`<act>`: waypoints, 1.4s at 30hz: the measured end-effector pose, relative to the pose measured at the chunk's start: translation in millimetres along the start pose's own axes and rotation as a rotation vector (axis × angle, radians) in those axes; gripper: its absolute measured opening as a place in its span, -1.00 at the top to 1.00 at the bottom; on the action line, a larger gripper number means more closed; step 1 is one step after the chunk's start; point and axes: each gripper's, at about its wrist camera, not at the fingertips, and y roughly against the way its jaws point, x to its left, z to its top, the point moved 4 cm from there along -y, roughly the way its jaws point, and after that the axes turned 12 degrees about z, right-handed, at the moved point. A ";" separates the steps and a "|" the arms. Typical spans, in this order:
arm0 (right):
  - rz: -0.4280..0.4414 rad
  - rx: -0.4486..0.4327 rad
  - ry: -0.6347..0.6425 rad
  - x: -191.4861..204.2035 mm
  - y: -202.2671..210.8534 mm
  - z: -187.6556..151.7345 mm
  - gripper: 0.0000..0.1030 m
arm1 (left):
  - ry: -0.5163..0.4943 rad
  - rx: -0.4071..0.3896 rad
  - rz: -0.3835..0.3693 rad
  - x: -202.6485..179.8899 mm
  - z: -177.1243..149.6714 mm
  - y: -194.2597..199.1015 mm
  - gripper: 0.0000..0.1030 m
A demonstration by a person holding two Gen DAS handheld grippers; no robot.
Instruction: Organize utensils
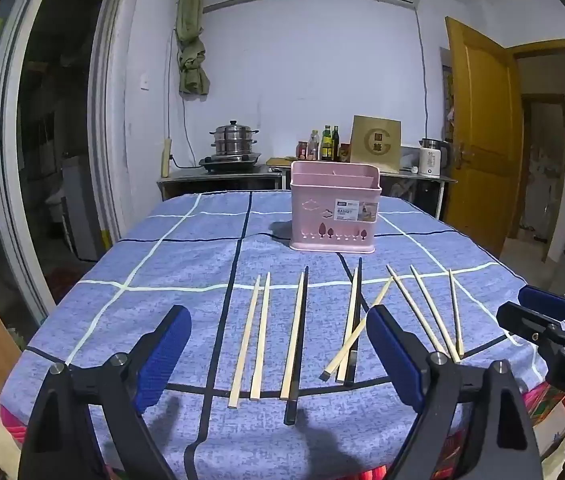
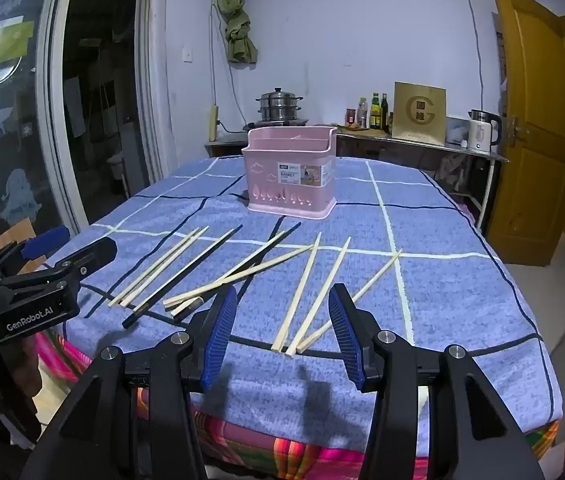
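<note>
Several chopsticks lie side by side on the blue checked tablecloth (image 1: 186, 264): pale wooden ones (image 1: 252, 332) and a black one (image 1: 297, 344). Three wooden ones (image 2: 314, 292) lie right in front of my right gripper. A pink utensil basket (image 1: 334, 210) stands upright behind them, empty as far as I see; it also shows in the right wrist view (image 2: 292, 172). My left gripper (image 1: 278, 356) is open and empty above the near chopsticks. My right gripper (image 2: 282, 332) is open and empty near the table's front edge.
A counter along the back wall holds a steel steamer pot (image 1: 234, 140), bottles (image 1: 324, 144), a brown box (image 1: 376, 144) and a white kettle (image 1: 432, 156). A yellow door (image 1: 482, 132) stands open at the right. The table's front edge (image 2: 322, 432) drops off just below the grippers.
</note>
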 end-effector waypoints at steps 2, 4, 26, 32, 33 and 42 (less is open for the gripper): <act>0.001 0.001 0.000 0.3 0.2 -0.1 0.05 | 0.001 -0.002 -0.001 -0.2 0.3 0.0 -0.74; 0.001 0.005 0.001 0.8 0.3 -0.6 0.05 | 0.003 -0.001 0.004 -0.9 0.5 -0.7 -0.74; -0.006 0.005 0.005 -3.1 -2.9 -0.8 0.05 | 0.016 0.003 -0.018 1.6 2.7 1.9 -0.74; -0.005 0.006 0.005 -2.6 -2.8 -0.8 0.05 | 0.015 0.004 -0.017 0.7 2.7 2.2 -0.74; -0.004 0.006 0.005 -3.1 -3.0 -0.9 0.05 | 0.016 0.004 -0.018 0.7 2.7 2.5 -0.74; -0.005 0.007 0.005 -3.1 -3.6 -0.4 0.05 | 0.014 0.004 -0.021 -2.1 1.2 3.5 -0.74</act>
